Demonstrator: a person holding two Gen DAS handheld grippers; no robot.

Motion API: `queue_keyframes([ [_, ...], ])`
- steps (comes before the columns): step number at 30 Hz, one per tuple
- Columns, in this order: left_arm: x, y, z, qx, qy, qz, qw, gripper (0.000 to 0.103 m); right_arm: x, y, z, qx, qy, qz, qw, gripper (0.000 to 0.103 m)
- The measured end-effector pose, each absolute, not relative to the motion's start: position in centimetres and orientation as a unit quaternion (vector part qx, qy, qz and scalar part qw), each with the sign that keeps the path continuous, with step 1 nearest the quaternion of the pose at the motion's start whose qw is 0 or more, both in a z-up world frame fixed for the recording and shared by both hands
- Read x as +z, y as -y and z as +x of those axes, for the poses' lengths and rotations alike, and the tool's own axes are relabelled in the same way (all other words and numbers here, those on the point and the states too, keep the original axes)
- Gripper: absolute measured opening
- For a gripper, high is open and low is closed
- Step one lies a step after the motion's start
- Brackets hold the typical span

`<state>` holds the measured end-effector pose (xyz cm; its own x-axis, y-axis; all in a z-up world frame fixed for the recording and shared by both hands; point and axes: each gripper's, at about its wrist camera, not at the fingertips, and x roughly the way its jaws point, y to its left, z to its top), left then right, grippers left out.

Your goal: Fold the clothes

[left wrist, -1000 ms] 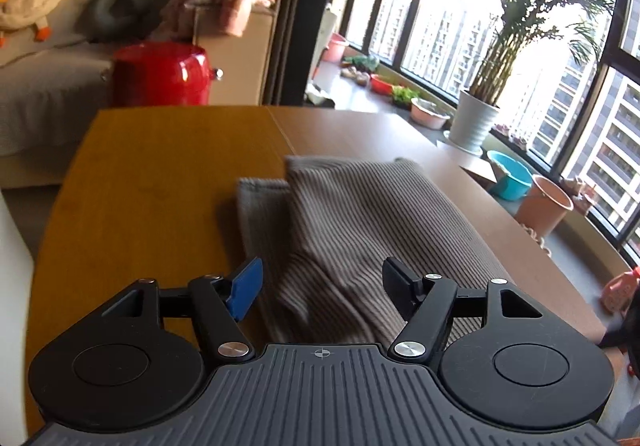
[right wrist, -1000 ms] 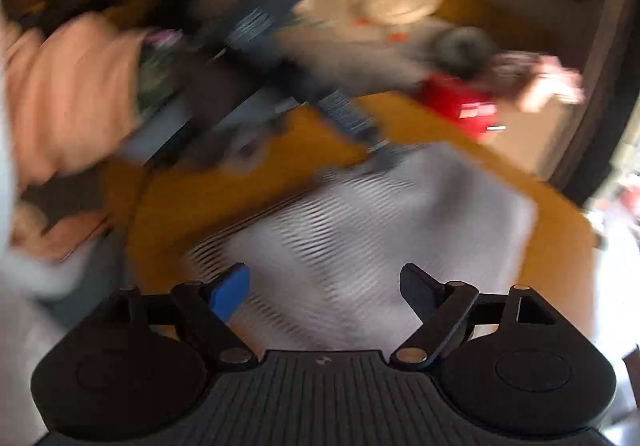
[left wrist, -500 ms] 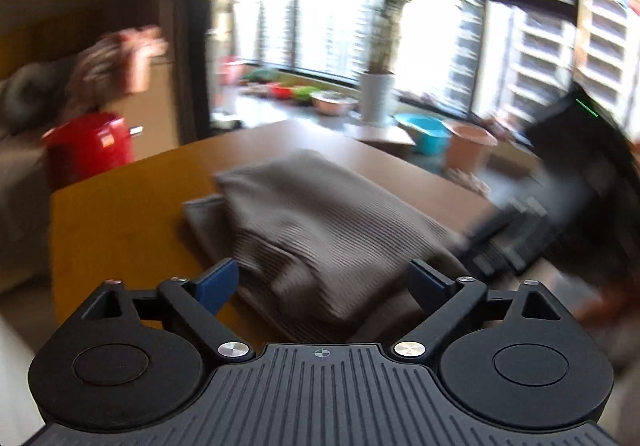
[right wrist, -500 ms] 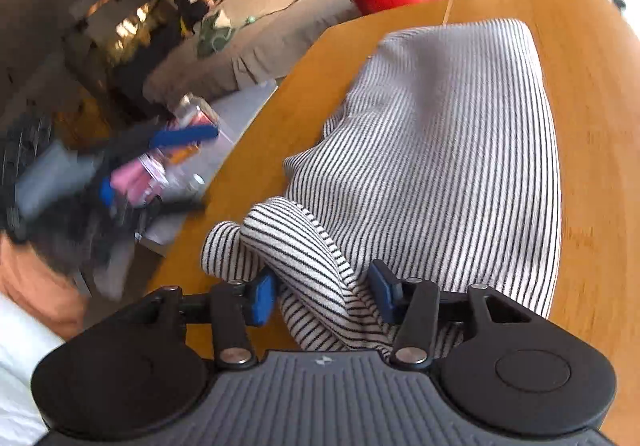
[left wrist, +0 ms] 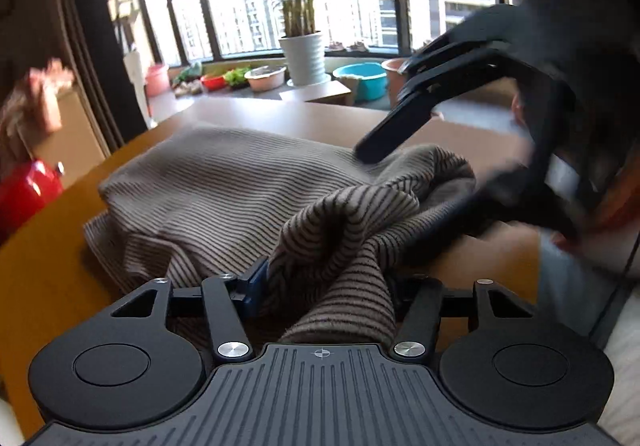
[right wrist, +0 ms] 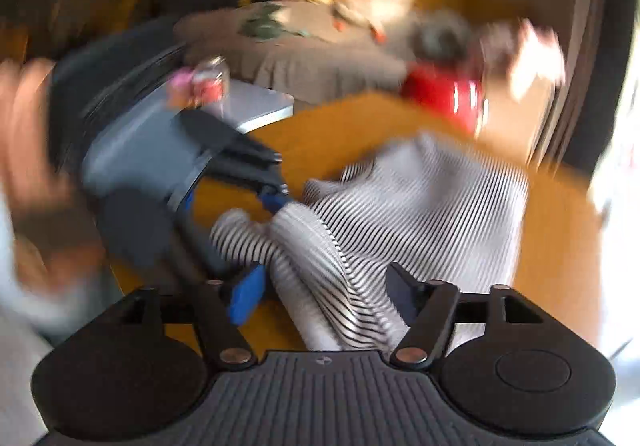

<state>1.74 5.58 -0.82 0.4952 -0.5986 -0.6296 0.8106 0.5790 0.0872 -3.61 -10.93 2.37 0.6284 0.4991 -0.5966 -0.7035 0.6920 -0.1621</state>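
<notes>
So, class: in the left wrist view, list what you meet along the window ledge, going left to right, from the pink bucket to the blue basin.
pink bucket → red bowl → leafy greens → pale basin → white plant pot → blue basin

The striped garment [left wrist: 224, 186] is a ribbed knit with thin dark stripes on a pale ground, grey-beige in the left wrist view and near white in the blurred right wrist view [right wrist: 432, 206]. It lies on the wooden desk [left wrist: 48, 270], folded into a thick, roughly oblong bundle. The far part lies flat and smooth, with a lower layer sticking out along its edge nearest the red pot [left wrist: 24, 194] that stands beyond the desk. The part farthest from that pot is bunched and lifted off the desk in rumpled folds, its stripes curving around the creases.
</notes>
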Motion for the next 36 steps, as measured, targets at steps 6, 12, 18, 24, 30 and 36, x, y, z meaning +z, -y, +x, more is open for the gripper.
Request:
queue_keyframes([
  [6,-0.1,-7.5,5.2,-0.414,-0.347,0.039,0.84,0.057,-0.7,9.8,-3.6,0.264,-0.21,-0.279,0.899,0.061],
  [12,2.4,-10.6,5.1,-0.408,-0.337,0.007,0.848,0.064,0.0,9.4,-1.5,0.273,-0.241,-0.232,0.902,0.033],
  [18,5.0,-14.4,9.2,-0.338,-0.306,-0.077,0.887,0.068,1.3,10.1,-0.8,0.296,-0.282,-0.187,0.893,0.03],
  [24,-0.4,-11.0,15.5,-0.303,-0.384,-0.07,0.869,0.046,7.7,10.2,-0.7,0.312,-0.25,-0.236,0.886,0.03],
  [30,-2.5,-10.5,16.6,-0.337,-0.405,-0.075,0.847,0.048,10.8,9.9,7.5,0.334,-0.248,-0.23,0.88,0.03],
  [36,-2.9,-12.0,18.1,-0.345,-0.422,-0.105,0.832,0.035,2.5,9.3,21.4,0.349,-0.366,-0.155,0.849,0.042],
])
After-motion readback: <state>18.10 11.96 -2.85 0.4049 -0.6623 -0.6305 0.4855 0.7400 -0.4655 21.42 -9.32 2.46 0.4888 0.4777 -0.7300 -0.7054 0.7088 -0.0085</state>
